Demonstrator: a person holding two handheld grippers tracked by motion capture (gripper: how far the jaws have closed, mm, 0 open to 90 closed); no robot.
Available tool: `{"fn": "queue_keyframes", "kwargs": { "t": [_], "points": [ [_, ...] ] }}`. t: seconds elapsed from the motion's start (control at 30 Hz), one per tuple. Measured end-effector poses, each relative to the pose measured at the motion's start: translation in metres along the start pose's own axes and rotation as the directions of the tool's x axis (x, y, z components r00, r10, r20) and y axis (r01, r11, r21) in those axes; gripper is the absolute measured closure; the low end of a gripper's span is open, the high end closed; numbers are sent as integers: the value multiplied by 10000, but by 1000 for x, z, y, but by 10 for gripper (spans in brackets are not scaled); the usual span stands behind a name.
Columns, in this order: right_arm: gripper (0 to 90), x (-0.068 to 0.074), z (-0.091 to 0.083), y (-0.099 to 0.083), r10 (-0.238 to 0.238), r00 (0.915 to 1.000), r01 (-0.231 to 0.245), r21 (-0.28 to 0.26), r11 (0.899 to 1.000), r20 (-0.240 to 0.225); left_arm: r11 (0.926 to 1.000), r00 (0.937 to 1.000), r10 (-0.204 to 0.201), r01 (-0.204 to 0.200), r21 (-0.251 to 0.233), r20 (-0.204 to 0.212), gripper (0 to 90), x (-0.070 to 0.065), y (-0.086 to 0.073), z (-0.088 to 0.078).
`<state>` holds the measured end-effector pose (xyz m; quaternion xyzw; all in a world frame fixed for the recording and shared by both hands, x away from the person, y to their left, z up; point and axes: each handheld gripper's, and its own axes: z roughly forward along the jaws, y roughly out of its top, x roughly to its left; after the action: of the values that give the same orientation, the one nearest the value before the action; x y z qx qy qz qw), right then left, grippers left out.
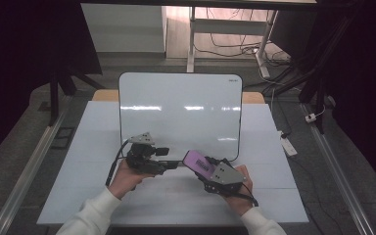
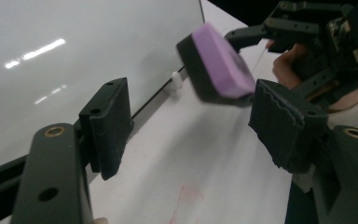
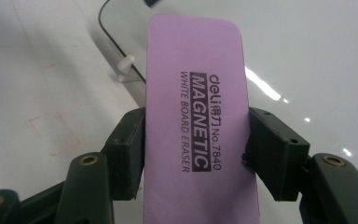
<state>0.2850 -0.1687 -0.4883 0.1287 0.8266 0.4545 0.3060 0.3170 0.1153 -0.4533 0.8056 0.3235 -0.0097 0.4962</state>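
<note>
Left hand-held gripper is hovering low over the worktop with its jaws spread and nothing between them, pointing toward the eraser; in its own view the pads are standing apart, one before the whiteboard, the other just below the eraser's end. Purple whiteboard eraser is sitting off the worktop at the board's near right corner, clamped across its width by the right hand-held gripper, purple printed face toward that gripper's camera and the dark felt underside showing in the left gripper view. Judging the eraser as light, with a stiff plastic back over a soft felt pad that is giving slightly under pressure; the smooth printed face is likely slippery, so the long side edges, where the right jaws are already pressing, are looking like the safest hold, and a second grip would best go on the free far end. Hard to make out: the eraser's near end is being cut off at the bottom of the right gripper view, and the faint red marks on the worktop are staying unreadable
</note>
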Motion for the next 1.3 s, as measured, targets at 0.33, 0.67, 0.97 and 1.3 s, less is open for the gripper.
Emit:
{"fn": "queue_keyframes", "kwargs": {
  "t": [0.33, 0.67, 0.97, 1.3],
  "points": [
    [398, 6, 2, 1, -549, 9982, 549, 3, 9985, -225, 9994, 9984, -98, 80, 334, 553, 337, 2, 6, 19],
    [397, 8, 2, 1, -1087, 9937, 1079, -269, 9938, -278, 9953, 9867, -610, 488, 833, 1507, 459, 7, 5, 30],
    [395, 12, 4, 0, -1647, 9863, 1647, -58, 9863, 19, 9901, 9831, -1084, 936, 1042, 1476, 561, 8, 5, 33],
    [387, 16, 8, -1, -1926, 9797, 1909, 336, 9810, 556, 9869, 9771, -1547, 1459, 695, 1461, 632, 8, 4, 34]
  ]
}}
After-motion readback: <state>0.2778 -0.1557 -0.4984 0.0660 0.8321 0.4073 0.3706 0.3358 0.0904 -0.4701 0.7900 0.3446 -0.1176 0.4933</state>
